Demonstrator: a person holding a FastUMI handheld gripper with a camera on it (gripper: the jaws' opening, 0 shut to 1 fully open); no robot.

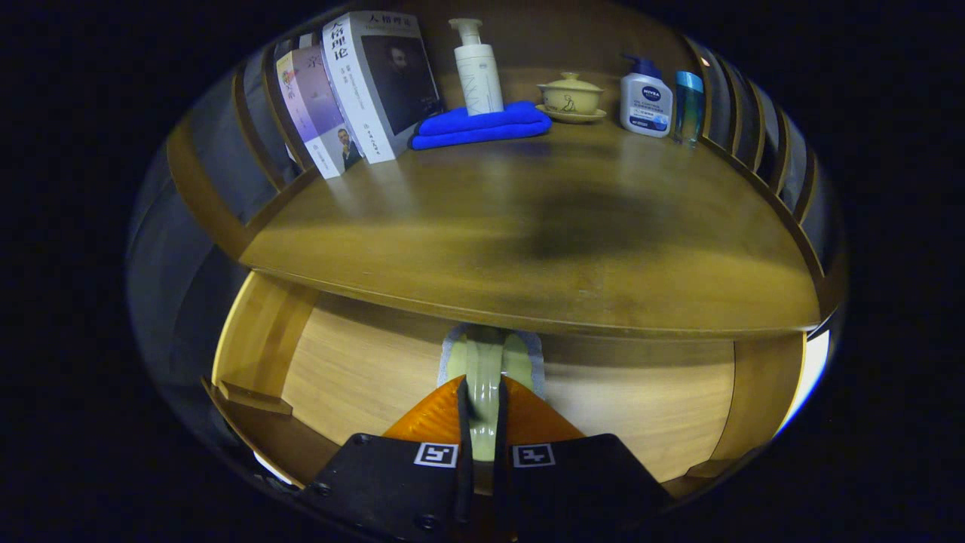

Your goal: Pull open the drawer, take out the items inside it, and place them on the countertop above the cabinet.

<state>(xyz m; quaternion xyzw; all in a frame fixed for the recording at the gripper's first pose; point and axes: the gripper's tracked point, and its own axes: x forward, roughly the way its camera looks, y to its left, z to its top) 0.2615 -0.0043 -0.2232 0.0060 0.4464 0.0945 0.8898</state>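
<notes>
We grip the item in the open drawer, ready to lift it out.

Our gripper (482,392) is closed narrowly on a pale green item (484,362) lying on the drawer (362,369) floor, just under the front edge of the countertop (528,226); the fingers pinch its raised middle because that gives a firm hold. On the countertop's far side stand books (362,90), a blue cloth (482,124), bottles and a lidded cup (571,96), so its near side is free for placing.

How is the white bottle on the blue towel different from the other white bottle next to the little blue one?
The tall pump bottle is slim with a white pump and stands on the blue towel; the squat bottle is wider, has a dark blue pump and stands on the countertop. Both are upright and white. The tongs grip a pale green item in the drawer.
</notes>
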